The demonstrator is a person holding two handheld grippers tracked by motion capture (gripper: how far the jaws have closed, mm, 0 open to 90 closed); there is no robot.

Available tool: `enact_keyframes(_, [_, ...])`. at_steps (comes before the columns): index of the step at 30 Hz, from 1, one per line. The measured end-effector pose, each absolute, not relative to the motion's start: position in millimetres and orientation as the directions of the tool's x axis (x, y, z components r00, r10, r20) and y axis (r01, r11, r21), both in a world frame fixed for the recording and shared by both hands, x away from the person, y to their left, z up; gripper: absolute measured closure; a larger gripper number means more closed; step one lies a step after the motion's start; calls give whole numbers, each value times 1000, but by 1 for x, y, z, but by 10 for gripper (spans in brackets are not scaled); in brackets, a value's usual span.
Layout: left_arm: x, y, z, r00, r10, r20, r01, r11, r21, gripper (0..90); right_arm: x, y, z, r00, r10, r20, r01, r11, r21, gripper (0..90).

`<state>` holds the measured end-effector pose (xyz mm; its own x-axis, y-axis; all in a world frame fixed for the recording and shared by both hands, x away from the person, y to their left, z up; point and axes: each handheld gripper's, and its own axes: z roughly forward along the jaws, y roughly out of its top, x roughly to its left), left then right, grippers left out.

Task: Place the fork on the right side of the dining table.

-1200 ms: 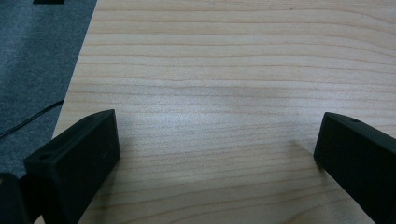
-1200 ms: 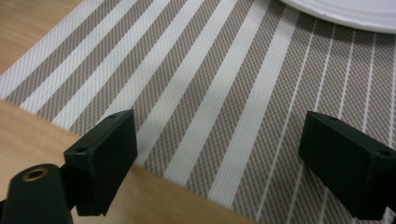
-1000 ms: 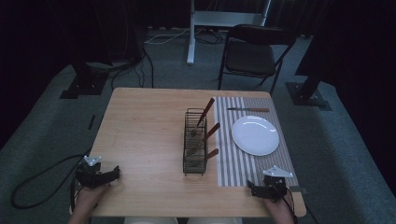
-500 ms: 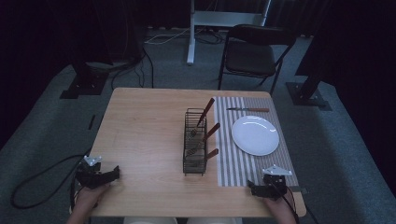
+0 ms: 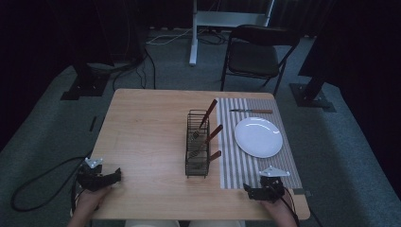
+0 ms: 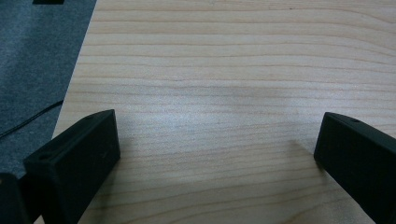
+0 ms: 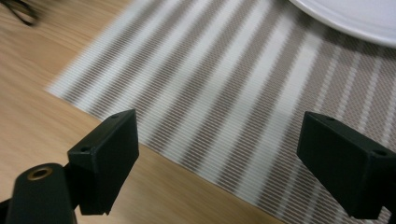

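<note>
1. Fingers first: left gripper (image 5: 113, 176) has its jaws spread wide w/ nothing between them, just bare wood of the table (image 6: 224, 70). Right gripper (image 5: 249, 190) is spread the same way, empty, over the near edge of the striped placemat (image 7: 224, 93).
2. Both sit low at the near table corners, well apart – reads as a rest/start pose, hands off the work.
3. Edges: left gripper is just inside the table's left edge, grey floor right beside it; right gripper is near the front-right corner, mat's corner under it.
4. Next out – the wire cutlery rack (image 5: 197, 146) at table centre, just beside the mat's left edge. Wood-handled utensils (image 5: 213, 134) lean out of it toward the mat, so handles point to the right gripper's side – prob. easiest grab from there.
5. White plate (image 5: 258, 136) lies on the mat, apart from the rack; its rim shows in the right gripper view.
6. Farthest: a knife (image 5: 251, 111) lies across the mat's far end, beyond the plate.
7. Open room: the whole left half of the table is bare.
</note>
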<state>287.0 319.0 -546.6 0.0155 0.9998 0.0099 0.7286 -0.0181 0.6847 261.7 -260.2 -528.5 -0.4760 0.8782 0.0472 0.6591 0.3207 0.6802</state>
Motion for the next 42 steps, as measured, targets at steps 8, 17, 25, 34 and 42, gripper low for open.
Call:
enact_keyframes(8, [287, 319, -547, 15, 1000, 9, 729, -18, 685, 6, 262, -237, -510, -531, 844, 70, 621, 331, 711, 129])
enact_keyframes(17, [287, 319, -547, 15, 1000, 10, 729, -18, 685, 6, 266, -209, -485, -592, 802, 76, 567, 348, 746, 146])
enact_keyframes(25, [287, 319, -547, 15, 1000, 10, 729, -18, 685, 6, 269, -190, -465, -633, 769, 89, 524, 341, 781, 155])
enact_keyframes(34, [287, 319, -546, 17, 1000, 11, 730, -20, 683, 6, 272, -171, -443, -666, 737, 115, 485, 310, 818, 208])
enact_keyframes(42, [287, 319, -546, 17, 1000, 11, 730, -20, 683, 6, 274, -155, -433, -696, 707, 127, 454, 296, 840, 239])
